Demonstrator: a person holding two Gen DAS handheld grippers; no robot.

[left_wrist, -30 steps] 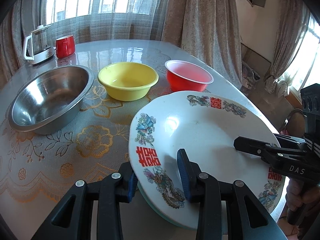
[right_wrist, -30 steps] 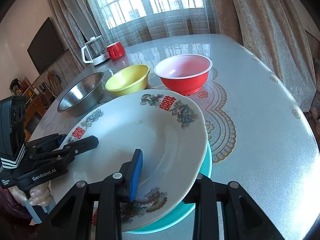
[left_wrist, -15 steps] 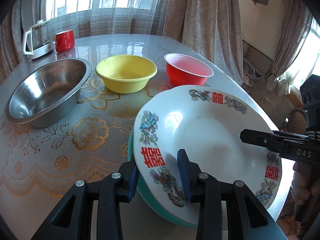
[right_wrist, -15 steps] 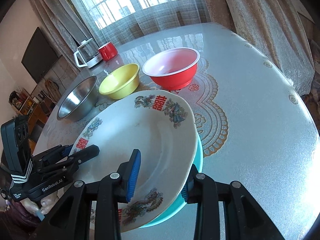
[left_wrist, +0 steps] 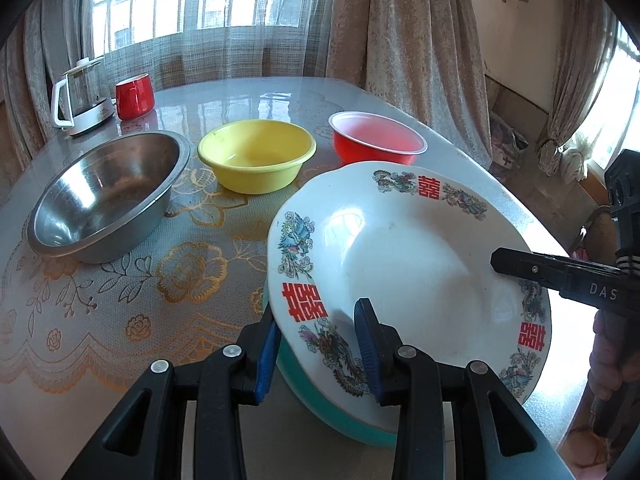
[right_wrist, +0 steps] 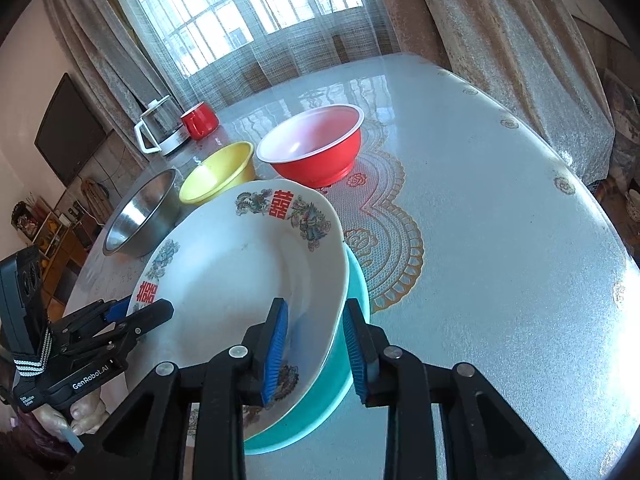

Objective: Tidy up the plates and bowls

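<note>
A white plate [left_wrist: 400,248] with red characters and dragon prints lies tilted on a teal plate [left_wrist: 304,392] at the near table edge. My left gripper [left_wrist: 316,316] is shut on the stack's near-left rim, one pad on top of the white plate and the other outside, under the teal edge. In the right wrist view my right gripper [right_wrist: 314,306] straddles the opposite rim, and its jaws are closing. One pad is inside the white plate [right_wrist: 240,280] and the other against the teal plate [right_wrist: 320,400]. The left gripper [right_wrist: 132,312] also shows there.
Behind the plates a steel bowl [left_wrist: 108,196], a yellow bowl [left_wrist: 256,156] and a red bowl [left_wrist: 376,144] stand in a row. A glass kettle [left_wrist: 80,92] and a red mug [left_wrist: 135,96] sit at the far left. The table edge falls away right of the plates.
My right gripper's jaws widened, then narrowed around both plates' rims, and its wrist rolled. More of the teal plate now shows under the white one. The left gripper kept its hold.
</note>
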